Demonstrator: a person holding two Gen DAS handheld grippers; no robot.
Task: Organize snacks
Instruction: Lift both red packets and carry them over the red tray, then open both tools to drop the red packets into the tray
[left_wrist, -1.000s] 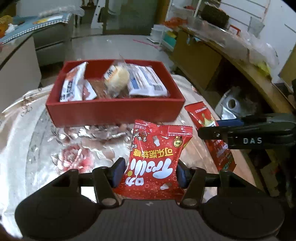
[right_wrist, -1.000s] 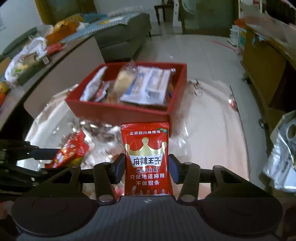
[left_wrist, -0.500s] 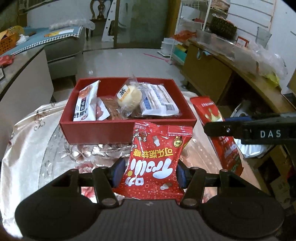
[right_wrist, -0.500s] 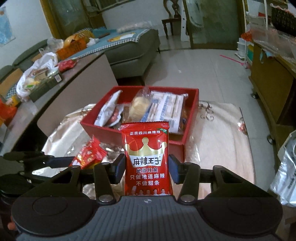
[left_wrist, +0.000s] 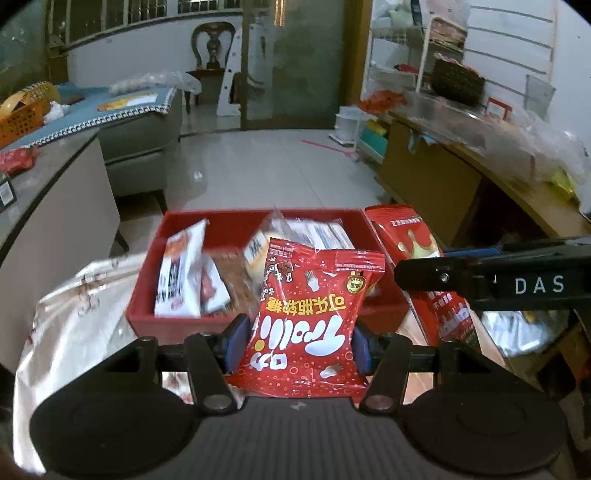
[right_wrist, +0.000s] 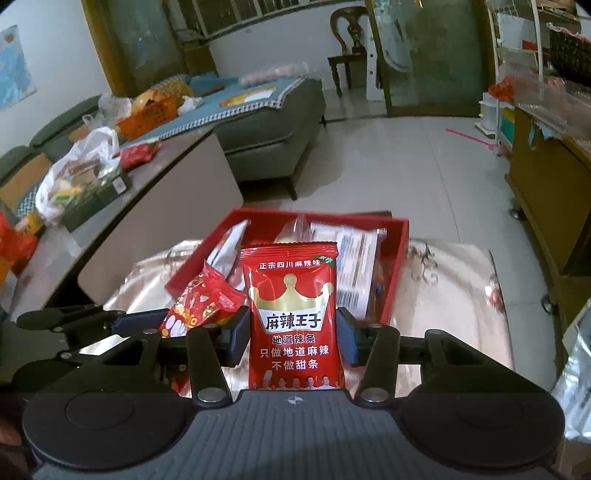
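My left gripper (left_wrist: 297, 345) is shut on a red Trolli candy bag (left_wrist: 314, 325) and holds it above the near wall of the red box (left_wrist: 177, 321). My right gripper (right_wrist: 293, 341) is shut on a red spicy-strip packet with a gold crown (right_wrist: 293, 317), also raised in front of the red box (right_wrist: 397, 266). The box holds several wrapped snacks (left_wrist: 181, 269). In the left wrist view the right gripper's finger (left_wrist: 498, 284) and its packet (left_wrist: 417, 243) show at the right. In the right wrist view the candy bag (right_wrist: 201, 302) shows at the left.
The box stands on a table with a shiny floral cover (left_wrist: 74, 325). A grey counter (right_wrist: 155, 206) with bags lies to the left, a sofa (right_wrist: 269, 122) beyond it. A wooden cabinet (left_wrist: 436, 177) stands to the right.
Both grippers have risen with their packets and tilted up, so the box now sits lower and smaller in view and more of the room shows.
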